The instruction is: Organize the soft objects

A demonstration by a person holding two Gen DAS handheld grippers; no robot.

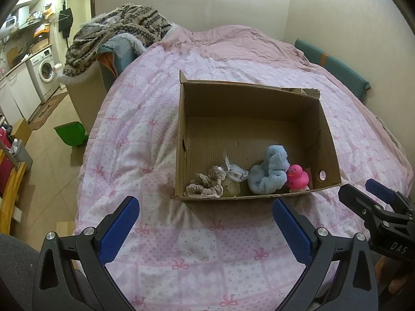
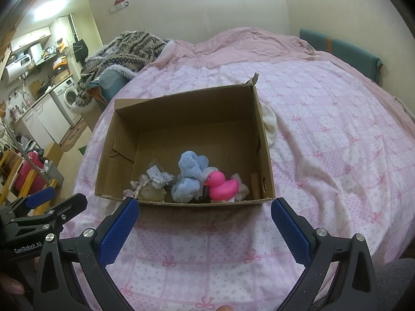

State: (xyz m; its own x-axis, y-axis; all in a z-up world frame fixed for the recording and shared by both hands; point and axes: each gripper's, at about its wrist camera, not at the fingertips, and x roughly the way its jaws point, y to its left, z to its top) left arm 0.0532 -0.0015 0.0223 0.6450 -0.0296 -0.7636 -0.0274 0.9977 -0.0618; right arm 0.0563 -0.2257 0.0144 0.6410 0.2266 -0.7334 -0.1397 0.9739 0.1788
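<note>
An open cardboard box (image 1: 329,140) (image 2: 264,140) stands on the pink quilt. Along its near wall lie a beige scrunchie (image 1: 207,184) (image 2: 135,185), a grey plastic packet (image 1: 234,172) (image 2: 158,175), a pale yellow soft thing (image 1: 232,189) (image 2: 153,194), a blue plush cloth (image 1: 269,173) (image 2: 190,176), a pink rubber duck (image 1: 297,177) (image 2: 221,186) and a whitish soft thing (image 2: 240,185). My left gripper (image 1: 206,221) (image 2: 55,198) is open and empty, just short of the box. My right gripper (image 2: 205,223) (image 1: 363,190) is open and empty, beside it.
A white cloth (image 2: 269,123) lies on the quilt against the box's right wall. A patterned blanket (image 1: 116,31) is piled at the far left of the bed. A teal headboard (image 1: 334,64) is at the far right. Left of the bed is floor with a green bin (image 1: 71,133).
</note>
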